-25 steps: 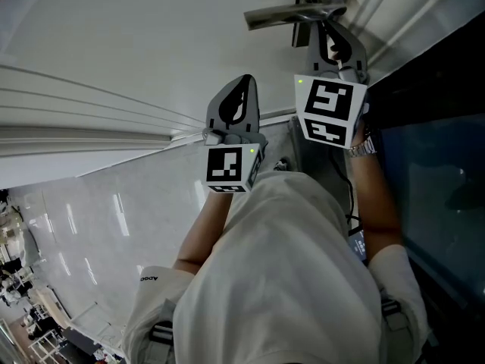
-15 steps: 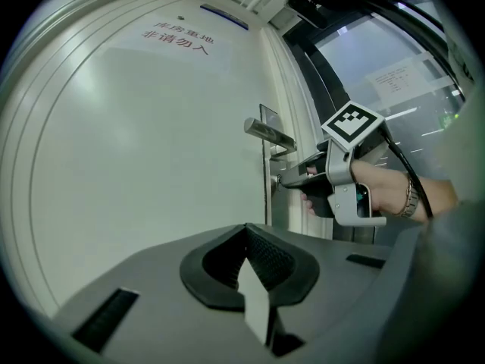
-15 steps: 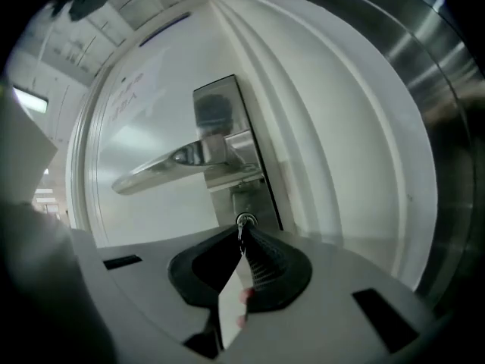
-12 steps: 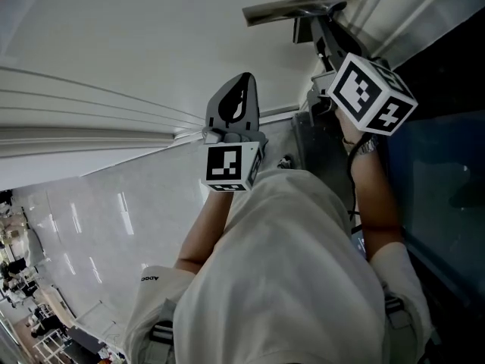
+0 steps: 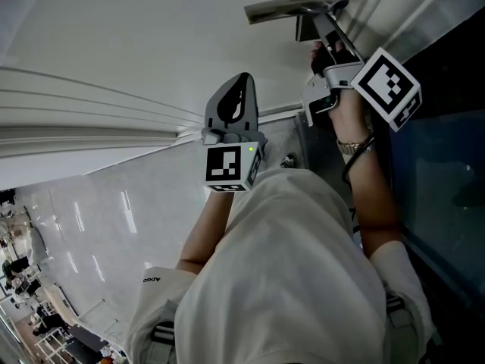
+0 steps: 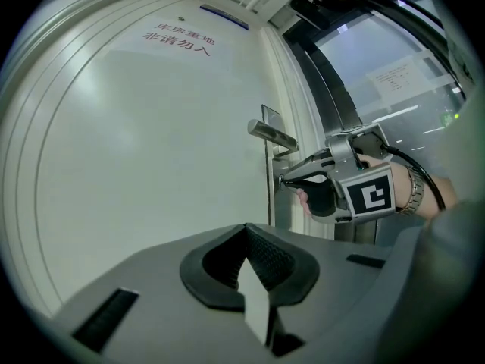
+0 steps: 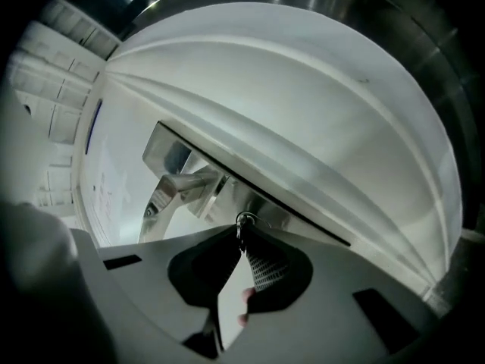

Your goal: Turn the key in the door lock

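Metal key (image 7: 242,221) sits pinched in the right hand-held gripper (image 7: 241,237); the left hand-held gripper (image 6: 246,237) is closed, empty. Roll squarely about the lock (image 7: 262,212) axis, without pulling.

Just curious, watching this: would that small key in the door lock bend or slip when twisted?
Probably stiff: the key looks like shiny metal. It is tiny between the right gripper's closed jaws, so it might slip. Seated in the lock, it should only turn.

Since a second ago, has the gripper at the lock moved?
Yes. The right gripper rolled: its marker cube swung right, away from the door handle, tips staying below it.
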{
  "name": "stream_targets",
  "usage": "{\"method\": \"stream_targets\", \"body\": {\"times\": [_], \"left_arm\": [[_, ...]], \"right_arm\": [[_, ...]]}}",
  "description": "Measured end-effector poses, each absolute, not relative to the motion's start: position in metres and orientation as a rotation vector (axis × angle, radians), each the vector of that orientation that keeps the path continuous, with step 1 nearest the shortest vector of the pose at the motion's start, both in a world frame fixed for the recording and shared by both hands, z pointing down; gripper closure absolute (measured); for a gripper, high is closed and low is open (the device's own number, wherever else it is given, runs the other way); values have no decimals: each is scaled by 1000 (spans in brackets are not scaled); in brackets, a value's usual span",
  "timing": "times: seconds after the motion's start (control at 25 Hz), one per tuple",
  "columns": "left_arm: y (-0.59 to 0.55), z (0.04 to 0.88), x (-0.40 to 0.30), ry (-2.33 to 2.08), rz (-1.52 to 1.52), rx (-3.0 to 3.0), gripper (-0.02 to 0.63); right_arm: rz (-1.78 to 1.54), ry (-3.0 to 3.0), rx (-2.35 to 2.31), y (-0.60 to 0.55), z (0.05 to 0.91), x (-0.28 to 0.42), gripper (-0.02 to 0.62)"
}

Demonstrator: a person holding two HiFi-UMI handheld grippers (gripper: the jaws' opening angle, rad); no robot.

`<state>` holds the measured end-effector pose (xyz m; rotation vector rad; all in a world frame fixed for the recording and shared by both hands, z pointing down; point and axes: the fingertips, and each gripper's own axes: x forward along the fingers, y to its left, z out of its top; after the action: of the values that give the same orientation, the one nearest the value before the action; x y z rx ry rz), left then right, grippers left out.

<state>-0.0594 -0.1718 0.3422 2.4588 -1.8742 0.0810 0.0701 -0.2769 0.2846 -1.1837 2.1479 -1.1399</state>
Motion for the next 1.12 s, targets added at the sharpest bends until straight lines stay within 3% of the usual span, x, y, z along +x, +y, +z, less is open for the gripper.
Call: {"method": "stream_targets", "body": {"times": [0.44, 0.8, 1.12], "left_arm": [[-166, 342, -66, -1887, 66, 2456, 600], [-173, 345, -71, -1889, 65, 2441, 600], [-164, 345, -68, -1875, 50, 2443, 600]], "right_arm": [[-1278, 1974, -1054, -275, 289, 70, 566], [-987, 2317, -1235, -278, 286, 68, 558], [-385, 2752, -1511, -254, 283, 68, 457]]}}
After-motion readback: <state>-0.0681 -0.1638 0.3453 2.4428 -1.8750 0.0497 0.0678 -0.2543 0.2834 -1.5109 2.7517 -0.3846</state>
